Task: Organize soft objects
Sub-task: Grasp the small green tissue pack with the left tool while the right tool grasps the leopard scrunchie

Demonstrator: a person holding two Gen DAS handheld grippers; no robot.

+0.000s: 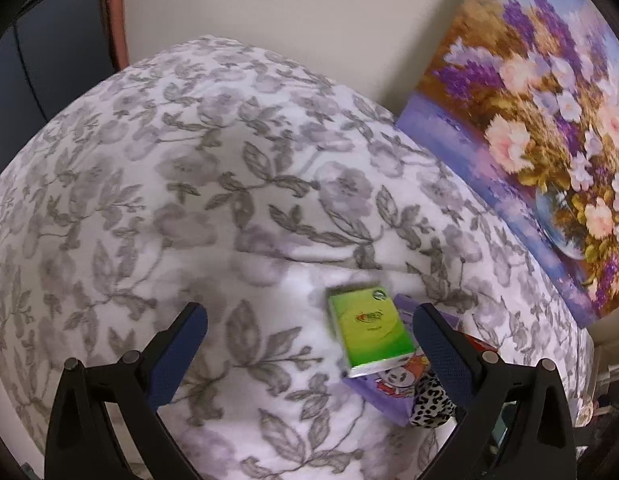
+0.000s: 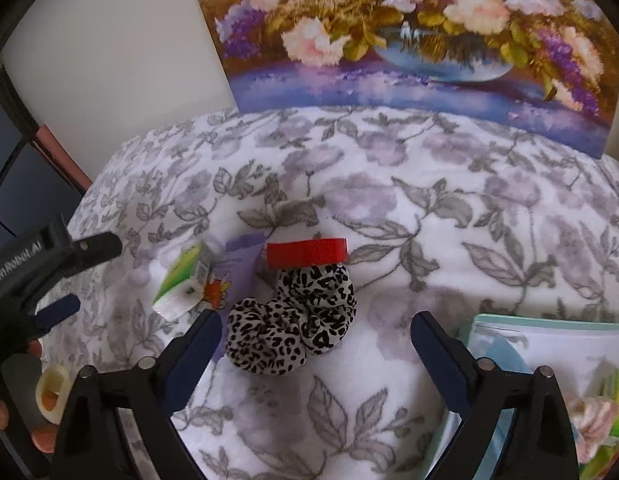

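I hold my right gripper [image 2: 315,344] wide over the leopard scrunchie [image 2: 293,320], mid-blanket [image 2: 449,216], lined up to grab it. My left gripper [image 1: 309,332], also wide and empty, hovers beside the green tissue pack [image 1: 369,330], stacked on the purple pack [image 1: 383,394].

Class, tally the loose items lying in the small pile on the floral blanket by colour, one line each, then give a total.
Green tissue pack: 1
Purple packet: 1
Red box: 1
Leopard-print scrunchie: 1
Total: 4
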